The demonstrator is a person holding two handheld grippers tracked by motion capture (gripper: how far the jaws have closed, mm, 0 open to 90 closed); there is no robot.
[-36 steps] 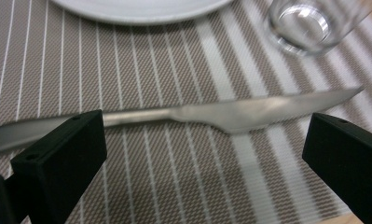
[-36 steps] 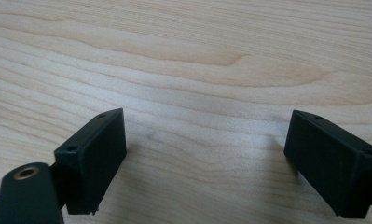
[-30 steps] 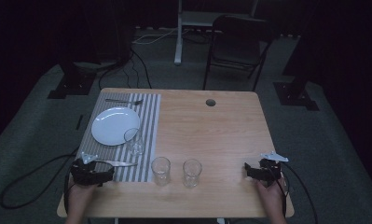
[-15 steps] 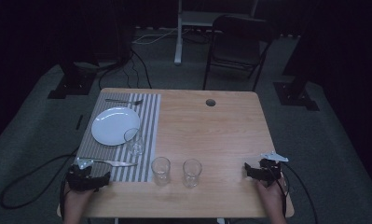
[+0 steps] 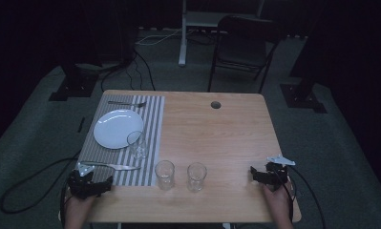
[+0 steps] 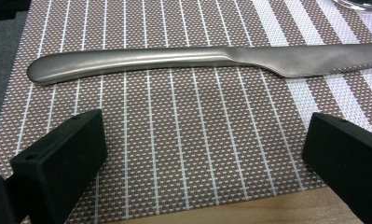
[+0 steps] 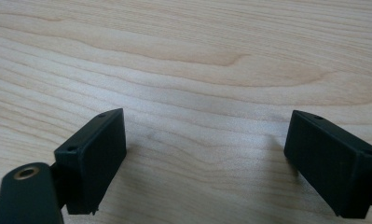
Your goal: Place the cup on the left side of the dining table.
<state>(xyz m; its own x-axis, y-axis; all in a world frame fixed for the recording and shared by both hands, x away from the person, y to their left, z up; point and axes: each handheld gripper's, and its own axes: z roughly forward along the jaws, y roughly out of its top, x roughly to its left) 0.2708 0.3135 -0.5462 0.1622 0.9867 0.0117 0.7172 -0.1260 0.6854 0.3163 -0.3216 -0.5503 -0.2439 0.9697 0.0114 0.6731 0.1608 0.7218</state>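
Evidently the left gripper (image 5: 103, 183) hangs low with jaws spread wide just short of the knife (image 6: 207, 59), which lies flat on the striped placemat (image 5: 152, 143), ready for a grasp. Opposite, the right gripper (image 5: 253, 175) rests open-jawed over the bare wooden surface (image 5: 226, 138). Beyond lies dark carpeted floor (image 5: 331, 143).

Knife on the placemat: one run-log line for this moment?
left gripper: open, short of knife | knife: flat on placemat, untouched | right gripper: open over bare table
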